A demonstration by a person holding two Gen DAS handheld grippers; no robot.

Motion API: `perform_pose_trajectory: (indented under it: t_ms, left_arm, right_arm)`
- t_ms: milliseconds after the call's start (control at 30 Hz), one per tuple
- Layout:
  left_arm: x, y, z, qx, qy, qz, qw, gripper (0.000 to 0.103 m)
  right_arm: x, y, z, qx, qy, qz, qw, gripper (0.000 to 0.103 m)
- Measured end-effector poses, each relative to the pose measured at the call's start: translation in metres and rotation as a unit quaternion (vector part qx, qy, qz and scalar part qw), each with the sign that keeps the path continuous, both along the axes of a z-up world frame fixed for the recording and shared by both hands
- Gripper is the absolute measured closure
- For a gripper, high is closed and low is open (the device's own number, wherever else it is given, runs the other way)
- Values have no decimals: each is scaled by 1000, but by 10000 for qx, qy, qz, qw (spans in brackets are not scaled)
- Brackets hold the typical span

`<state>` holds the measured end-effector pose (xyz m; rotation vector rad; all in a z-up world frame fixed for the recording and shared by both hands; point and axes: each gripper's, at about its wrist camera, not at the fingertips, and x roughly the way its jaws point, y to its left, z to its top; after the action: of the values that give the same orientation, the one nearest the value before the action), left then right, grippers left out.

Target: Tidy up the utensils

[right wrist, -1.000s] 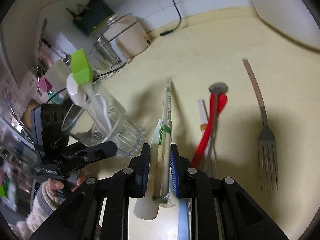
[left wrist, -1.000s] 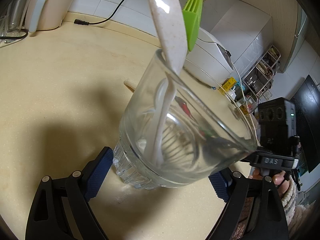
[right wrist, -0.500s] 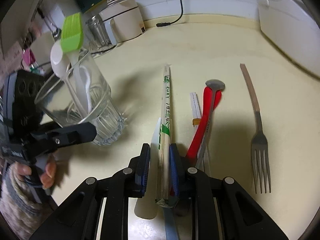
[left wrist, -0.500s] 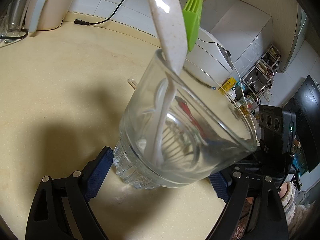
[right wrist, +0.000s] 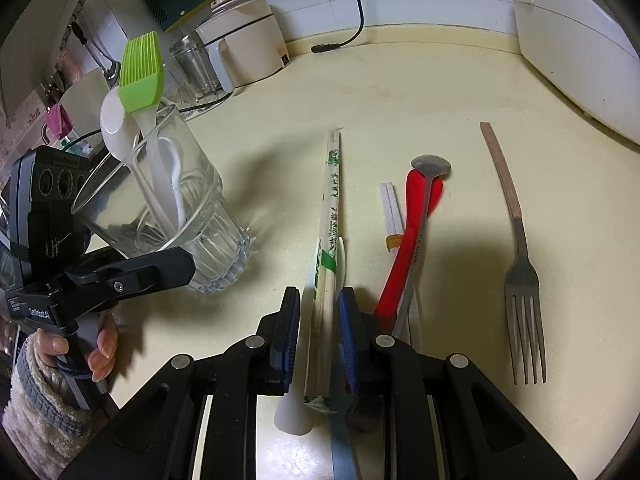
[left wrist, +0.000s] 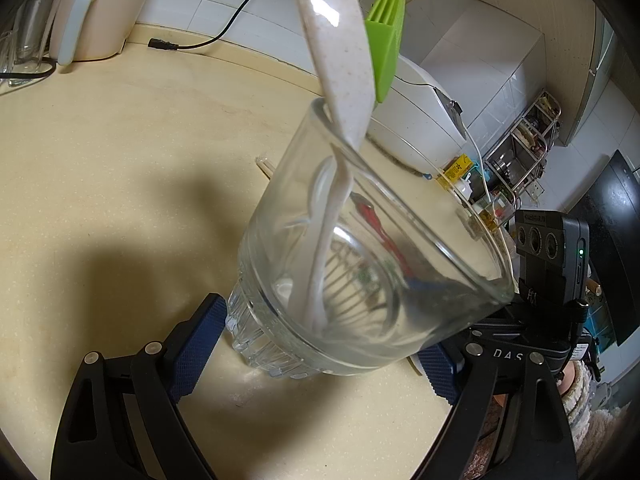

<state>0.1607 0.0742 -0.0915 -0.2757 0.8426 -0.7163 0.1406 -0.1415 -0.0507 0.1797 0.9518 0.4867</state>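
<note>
Here the right gripper [right wrist: 319,330] is clamped on a paper-sleeved pair of chopsticks [right wrist: 330,216], gripping near their close end, so the long far end sticks out over the desk [right wrist: 400,100]. That is the first risk: a hold so near one end leaves a lot of lever, and the sleeve looks slippery, so the pair may pivot or slide between the pads as it is lifted and tilted. A white plastic utensil [right wrist: 296,404] lies just beside the chopsticks under the gripper and could be dragged along.

To the right, the red utensil [right wrist: 404,248], a metal spoon [right wrist: 424,204] lying across it, a small white stick [right wrist: 390,208] and a fork [right wrist: 520,264] wait on the desk; a sweeping far end might knock them.

To the left, the left gripper [left wrist: 320,344] holds a clear glass tumbler [left wrist: 360,264] tilted, its base at the desk. The pads sit at the tumbler's sides, though I cannot tell how firmly they press. Already inside stand a white spoon [left wrist: 340,48] and a green silicone brush [left wrist: 388,36], both leaning out at the rim. My worry is that the chopstick tips strike the rim or these handles rather than the opening, or that an added push tips the tilted tumbler over.
</note>
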Motion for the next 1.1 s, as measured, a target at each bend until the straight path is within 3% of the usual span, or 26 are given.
perform_pose_trajectory:
  t_ms: [367, 433, 700, 933, 1100]
  left_arm:
    - [0, 1, 0, -1, -2, 1, 10000, 12]
    - [0, 1, 0, -2, -3, 1, 10000, 12]
    - [0, 1, 0, -2, -3, 1, 10000, 12]
    - [0, 1, 0, -2, -3, 2, 10000, 12]
    - [0, 1, 0, -2, -3, 2, 10000, 12]
  right_arm:
    - [0, 3, 0, -185, -147, -25, 9997, 85]
    - [1, -3, 0, -27, -98, -82, 9999, 92]
    - [5, -37, 5, 1359, 56, -231, 9904, 93]
    - [10, -66, -2, 2793, 366, -347, 9589, 95]
    - [13, -81, -7, 3404, 465, -456, 9380, 95]
